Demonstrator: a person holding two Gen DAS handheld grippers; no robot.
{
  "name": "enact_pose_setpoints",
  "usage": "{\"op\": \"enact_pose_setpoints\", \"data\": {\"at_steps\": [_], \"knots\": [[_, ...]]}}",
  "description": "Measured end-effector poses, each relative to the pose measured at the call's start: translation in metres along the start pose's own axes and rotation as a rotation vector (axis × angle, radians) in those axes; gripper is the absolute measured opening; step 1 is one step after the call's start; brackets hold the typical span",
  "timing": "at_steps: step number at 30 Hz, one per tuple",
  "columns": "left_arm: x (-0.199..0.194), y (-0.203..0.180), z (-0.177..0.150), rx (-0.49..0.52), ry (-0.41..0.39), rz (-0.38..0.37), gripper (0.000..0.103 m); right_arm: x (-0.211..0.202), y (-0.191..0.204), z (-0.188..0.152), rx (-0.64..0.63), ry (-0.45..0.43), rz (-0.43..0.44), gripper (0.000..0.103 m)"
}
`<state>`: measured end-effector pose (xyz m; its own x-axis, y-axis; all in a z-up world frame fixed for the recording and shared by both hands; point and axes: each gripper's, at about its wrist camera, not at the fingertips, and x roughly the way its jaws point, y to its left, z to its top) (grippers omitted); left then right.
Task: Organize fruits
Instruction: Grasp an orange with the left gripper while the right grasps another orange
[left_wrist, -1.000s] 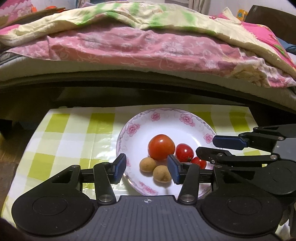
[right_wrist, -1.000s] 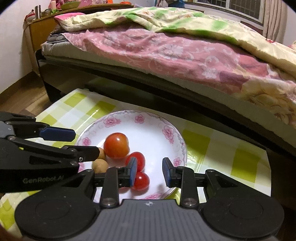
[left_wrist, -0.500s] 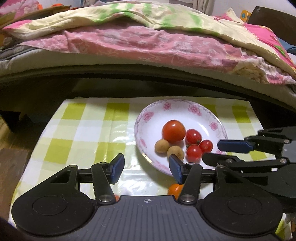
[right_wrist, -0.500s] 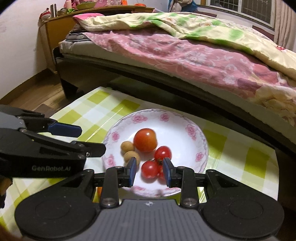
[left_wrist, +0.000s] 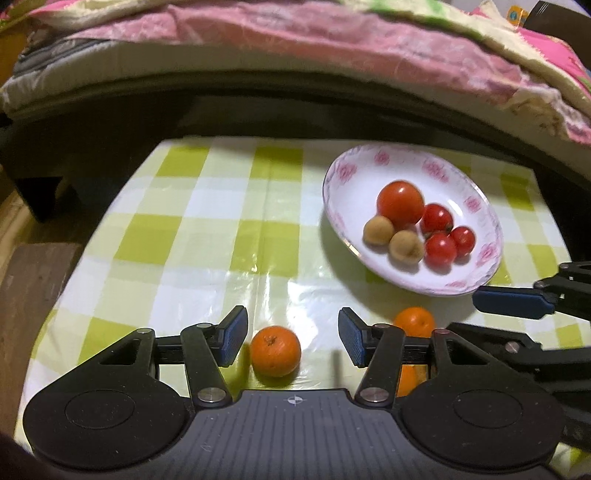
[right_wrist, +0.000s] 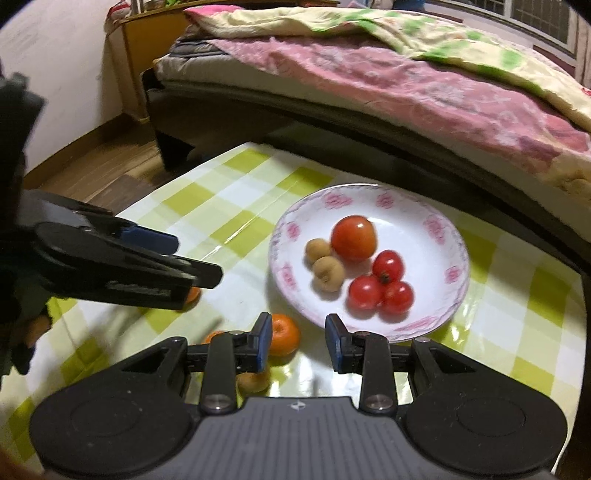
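A white plate with pink flowers (left_wrist: 369, 166) (right_wrist: 417, 236) holds a large tomato (left_wrist: 400, 203), three cherry tomatoes (left_wrist: 439, 249) and two brown longans (left_wrist: 406, 245). On the checked cloth in front of it lie loose mandarins. One mandarin (left_wrist: 275, 350) rests on the cloth between the blue pads of my left gripper (left_wrist: 293, 339), which is open and not touching it. A second mandarin (left_wrist: 413, 323) (right_wrist: 282, 334) lies beside the left finger of my right gripper (right_wrist: 299, 341), whose jaws stand narrowly open on nothing.
A small brown fruit (right_wrist: 253, 382) and another orange piece (right_wrist: 216, 336) lie half hidden under my right gripper. A bed with pink and yellow quilts (right_wrist: 406, 74) runs along the table's far side. Wooden floor (right_wrist: 92, 166) lies to the left.
Both grippers have drawn back from the plate toward the table's near edge. The plate now lies farther off, and the mandarins on the cloth have come into view.
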<state>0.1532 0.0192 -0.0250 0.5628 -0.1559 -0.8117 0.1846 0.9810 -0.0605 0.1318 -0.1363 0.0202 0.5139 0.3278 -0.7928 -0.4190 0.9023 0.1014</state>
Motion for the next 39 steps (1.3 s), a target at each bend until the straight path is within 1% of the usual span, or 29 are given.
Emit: {"op": "enact_pose_setpoints", "data": {"at_steps": [3,6,7,9,11,19,27,32,35,39], "knots": [[0.009,0.001,-0.002,0.001,0.019,0.010,0.060,0.002,0.005,-0.001,-0.015,0.008,0.013,0.035],[0.019,0.001,-0.004,0.006,0.039,0.027,0.055,0.004,0.008,-0.003,-0.030,0.017,0.022,0.037],[0.021,0.001,-0.004,0.008,0.037,0.031,0.054,0.005,0.009,-0.003,-0.035,0.019,0.024,0.039],[0.021,0.000,-0.003,0.014,0.028,0.039,0.051,0.007,0.010,-0.004,-0.043,0.022,0.032,0.040],[0.020,0.000,-0.002,0.014,0.025,0.046,0.036,0.008,0.010,-0.004,-0.049,0.025,0.041,0.040],[0.008,-0.001,-0.009,0.026,0.032,0.039,0.035,0.011,0.013,-0.004,-0.072,0.032,0.058,0.040],[-0.012,0.003,-0.022,0.031,0.030,0.017,0.034,0.020,0.029,-0.005,-0.127,0.049,0.118,0.041],[-0.010,0.006,-0.029,0.040,0.050,0.003,0.039,0.029,0.043,-0.005,-0.166,0.063,0.146,0.041],[-0.008,0.007,-0.032,0.050,0.066,-0.005,0.041,0.036,0.048,-0.005,-0.183,0.080,0.148,0.041],[-0.011,0.007,-0.036,0.072,0.070,-0.014,0.042,0.045,0.049,-0.009,-0.189,0.107,0.139,0.041]]}}
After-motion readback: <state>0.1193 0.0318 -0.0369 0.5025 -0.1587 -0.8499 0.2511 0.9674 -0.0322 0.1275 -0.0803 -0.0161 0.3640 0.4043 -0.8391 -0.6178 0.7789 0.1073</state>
